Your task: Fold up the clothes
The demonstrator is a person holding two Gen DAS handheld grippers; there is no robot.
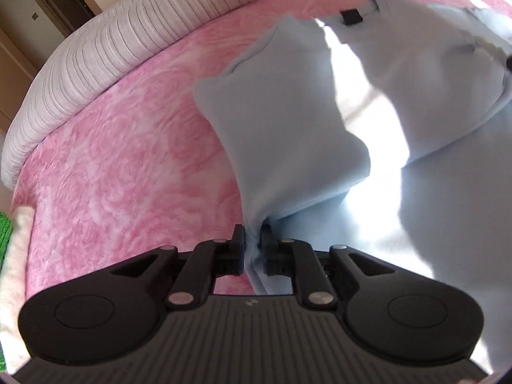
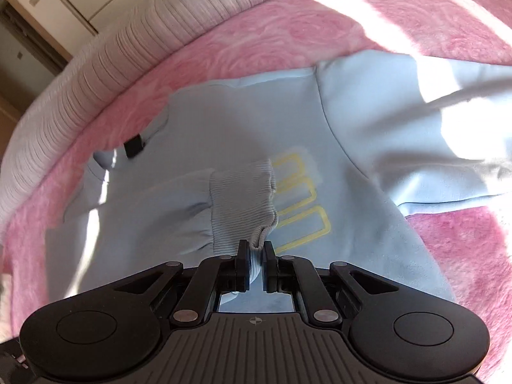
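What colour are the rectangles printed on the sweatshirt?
Yellow outlines on the light blue sweatshirt, clearest from the right wrist.

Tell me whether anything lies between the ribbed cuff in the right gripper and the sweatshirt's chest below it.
Nothing visible does. The right gripper pinches the ribbed cuff above the sweatshirt; only its bare blue front and the yellow print lie beneath.

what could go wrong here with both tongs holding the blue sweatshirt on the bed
1. The right tongs pinch only the edge of the ribbed cuff, so it may slip out as the sleeve is laid across the sweatshirt.
2. The left tongs grip a bunched fold of sleeve; setting it down may leave a crease.
3. The other sleeve lies spread on the pink blanket, so the fold could end lopsided.
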